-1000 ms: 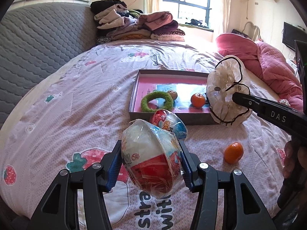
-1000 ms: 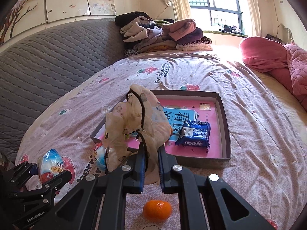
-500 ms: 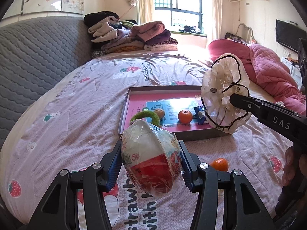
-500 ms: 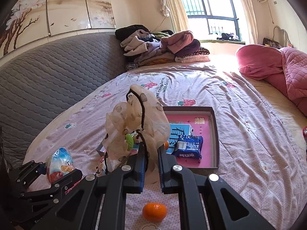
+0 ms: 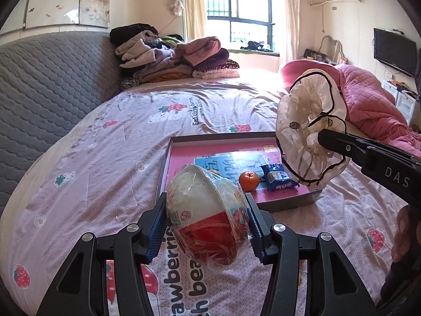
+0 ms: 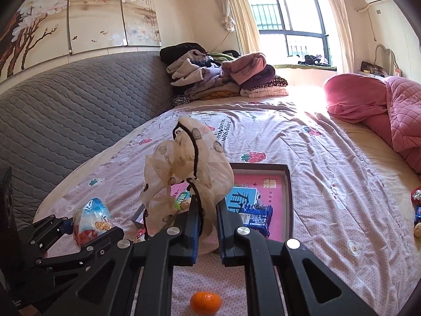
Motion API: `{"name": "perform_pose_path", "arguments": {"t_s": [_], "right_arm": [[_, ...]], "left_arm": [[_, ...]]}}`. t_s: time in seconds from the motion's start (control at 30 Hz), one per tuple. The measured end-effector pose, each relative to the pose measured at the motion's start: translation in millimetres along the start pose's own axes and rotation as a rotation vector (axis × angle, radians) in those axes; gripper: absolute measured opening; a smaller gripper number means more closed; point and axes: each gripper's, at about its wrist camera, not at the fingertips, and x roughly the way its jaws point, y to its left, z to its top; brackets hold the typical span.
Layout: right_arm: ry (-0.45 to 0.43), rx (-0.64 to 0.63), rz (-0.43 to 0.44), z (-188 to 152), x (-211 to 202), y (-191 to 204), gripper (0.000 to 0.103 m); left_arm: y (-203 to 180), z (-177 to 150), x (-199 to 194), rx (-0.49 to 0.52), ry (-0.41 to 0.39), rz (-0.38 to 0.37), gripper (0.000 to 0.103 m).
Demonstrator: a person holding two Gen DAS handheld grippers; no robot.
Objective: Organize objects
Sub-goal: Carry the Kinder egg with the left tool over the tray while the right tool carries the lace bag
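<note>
My left gripper (image 5: 206,220) is shut on a wrapped red and white toy egg (image 5: 208,216), held above the bed in front of the pink-lined box (image 5: 179,158). It also shows in the right wrist view (image 6: 90,222). My right gripper (image 6: 208,221) is shut on a sheer cream scrunchie with black trim (image 6: 184,168), held above the box's near right corner; the scrunchie also shows in the left wrist view (image 5: 310,129). The box holds an orange (image 5: 248,180) and a blue snack packet (image 5: 279,180). Another orange (image 6: 205,302) lies on the bed below my right gripper.
The bed has a pink strawberry-print sheet (image 5: 105,158) and a grey quilted headboard (image 5: 47,92). A pile of folded clothes (image 5: 179,60) sits at the far end. A pink quilt (image 5: 368,100) is bunched at the right. Small items (image 6: 417,210) lie at the right edge.
Both grippers have risen and pulled back from the box, still holding their objects. The green ring in the box is now hidden behind the egg.
</note>
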Motion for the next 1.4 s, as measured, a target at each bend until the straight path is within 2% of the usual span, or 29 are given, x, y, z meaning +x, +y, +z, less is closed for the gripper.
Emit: {"name": "perform_pose_path", "arguments": {"t_s": [0.5,0.83,1.4], "right_arm": [[-0.048,-0.022,-0.046,36,9,-17,0.012],[-0.05,-0.019,-0.058,46,21,-27,0.012],[-0.062,-0.04,-0.071,59,38,-36,0.012]], "left_arm": [[-3,43,13,0.015,-0.048,0.017,0.056],[-6,70,27,0.022,-0.067,0.022,0.056],[-12,84,72,0.021,-0.04,0.021,0.056]]}}
